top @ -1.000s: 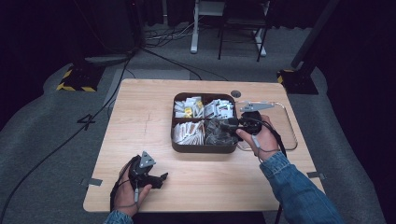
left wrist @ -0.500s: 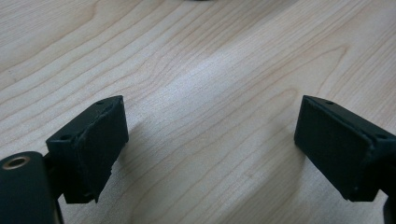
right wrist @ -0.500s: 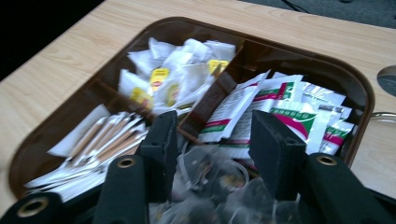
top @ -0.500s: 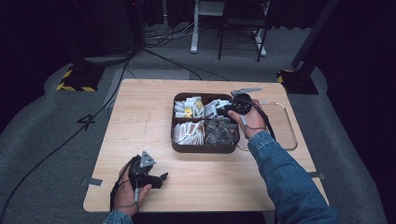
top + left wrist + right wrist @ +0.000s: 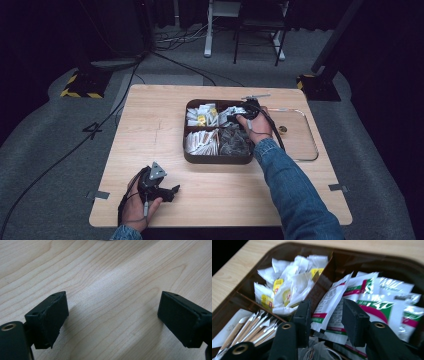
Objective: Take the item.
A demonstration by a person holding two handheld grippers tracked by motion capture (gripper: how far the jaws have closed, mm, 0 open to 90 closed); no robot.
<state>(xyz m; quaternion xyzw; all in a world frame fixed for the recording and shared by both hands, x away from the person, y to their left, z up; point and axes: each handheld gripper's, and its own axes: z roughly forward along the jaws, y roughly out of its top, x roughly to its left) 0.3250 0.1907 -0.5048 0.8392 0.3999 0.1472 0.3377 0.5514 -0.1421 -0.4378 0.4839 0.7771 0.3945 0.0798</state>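
White-and-green sachet [image 5: 329, 307] sits between my right tongs [image 5: 325, 315], not yet pinched; left tongs [image 5: 112, 317] rest spread near tabletop's front edge.

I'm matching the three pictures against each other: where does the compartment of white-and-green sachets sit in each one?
High view: the sachets fill the tray's far right compartment, just left of the right gripper.
Left gripper view: not in it; bare wooden table between open jaws.
Right gripper view: the sachets are at centre and right, one standing between the jaws.
Shared landmark: the brown tray with its dividers.
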